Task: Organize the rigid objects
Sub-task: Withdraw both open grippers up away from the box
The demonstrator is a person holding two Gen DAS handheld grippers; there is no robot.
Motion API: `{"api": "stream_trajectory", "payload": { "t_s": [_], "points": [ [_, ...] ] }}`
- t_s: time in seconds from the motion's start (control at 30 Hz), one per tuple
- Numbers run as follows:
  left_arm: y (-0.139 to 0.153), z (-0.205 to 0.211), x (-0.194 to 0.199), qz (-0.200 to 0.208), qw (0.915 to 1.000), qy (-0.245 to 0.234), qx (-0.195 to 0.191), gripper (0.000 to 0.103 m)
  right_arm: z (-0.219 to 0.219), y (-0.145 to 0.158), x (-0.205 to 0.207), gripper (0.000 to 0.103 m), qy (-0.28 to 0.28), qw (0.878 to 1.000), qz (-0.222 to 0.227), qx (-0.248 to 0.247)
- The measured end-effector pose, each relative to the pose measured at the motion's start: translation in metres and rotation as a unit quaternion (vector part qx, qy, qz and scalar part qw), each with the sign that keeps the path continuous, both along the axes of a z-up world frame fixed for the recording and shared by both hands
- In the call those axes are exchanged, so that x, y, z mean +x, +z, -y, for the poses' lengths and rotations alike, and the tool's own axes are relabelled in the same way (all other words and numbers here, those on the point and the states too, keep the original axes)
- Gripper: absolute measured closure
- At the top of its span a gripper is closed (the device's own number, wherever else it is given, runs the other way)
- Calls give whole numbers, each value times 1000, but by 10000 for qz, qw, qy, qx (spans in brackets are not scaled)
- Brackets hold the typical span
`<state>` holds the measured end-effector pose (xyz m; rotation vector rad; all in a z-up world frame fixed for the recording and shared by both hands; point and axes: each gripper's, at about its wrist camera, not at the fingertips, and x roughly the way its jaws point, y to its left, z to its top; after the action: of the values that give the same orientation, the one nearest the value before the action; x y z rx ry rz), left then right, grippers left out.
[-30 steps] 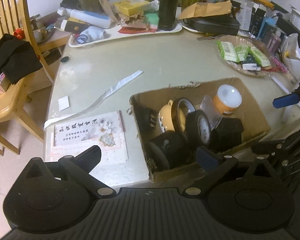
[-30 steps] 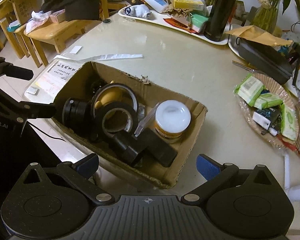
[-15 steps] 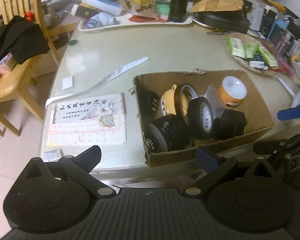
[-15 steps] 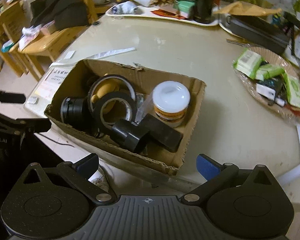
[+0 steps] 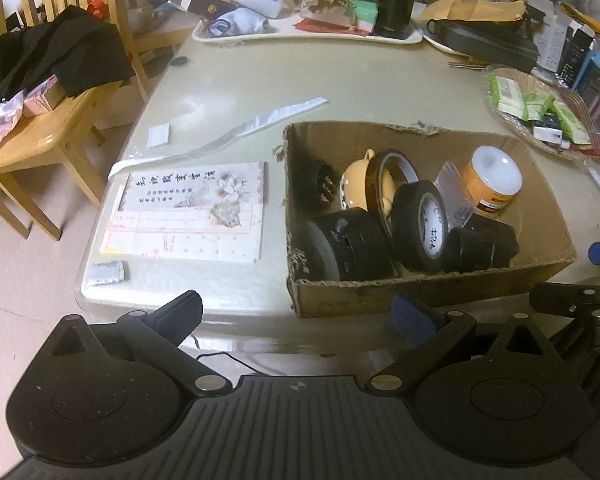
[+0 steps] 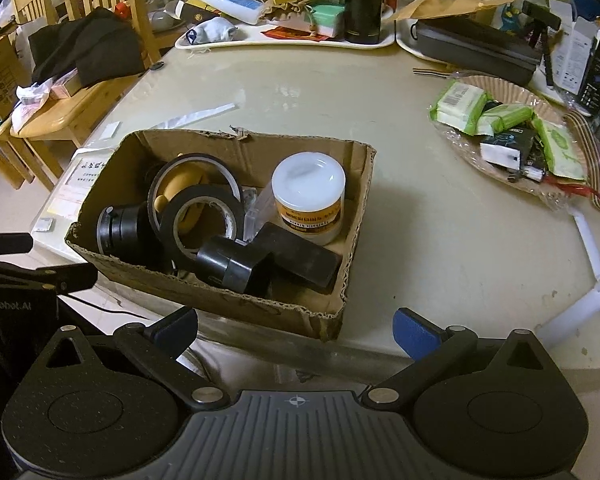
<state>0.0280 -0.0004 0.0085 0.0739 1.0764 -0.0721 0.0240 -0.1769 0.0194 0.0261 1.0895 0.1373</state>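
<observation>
A torn cardboard box sits at the table's near edge. Inside it lie a black tape roll, a white-lidded orange jar, a yellow teapot ringed by a thin dark hoop, a black cylinder and black blocks. My left gripper is open, held back from the box's near left corner. My right gripper is open too, below the box's near wall. Both are empty.
A printed card, a small wrapped packet and a plastic strip lie left of the box. A wicker tray of green packets is at right. Cluttered white trays line the far edge. Wooden chairs with dark clothing stand left.
Both grippers have pulled back and up from the table, so the box looks smaller and farther away. The box and its contents have not moved.
</observation>
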Motion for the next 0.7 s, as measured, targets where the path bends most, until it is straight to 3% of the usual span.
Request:
{"api": "stream_trajectory", "payload": {
  "t_s": [0.23,0.7],
  "points": [
    [-5,10,-10,118,9999,-78,58,0,-10,0,-11,0,-37,9996,261,-137],
    [-10,13,-15,24,9999,-99,113,0,-16,-7,-15,0,-79,9994,279,-184]
  ]
}}
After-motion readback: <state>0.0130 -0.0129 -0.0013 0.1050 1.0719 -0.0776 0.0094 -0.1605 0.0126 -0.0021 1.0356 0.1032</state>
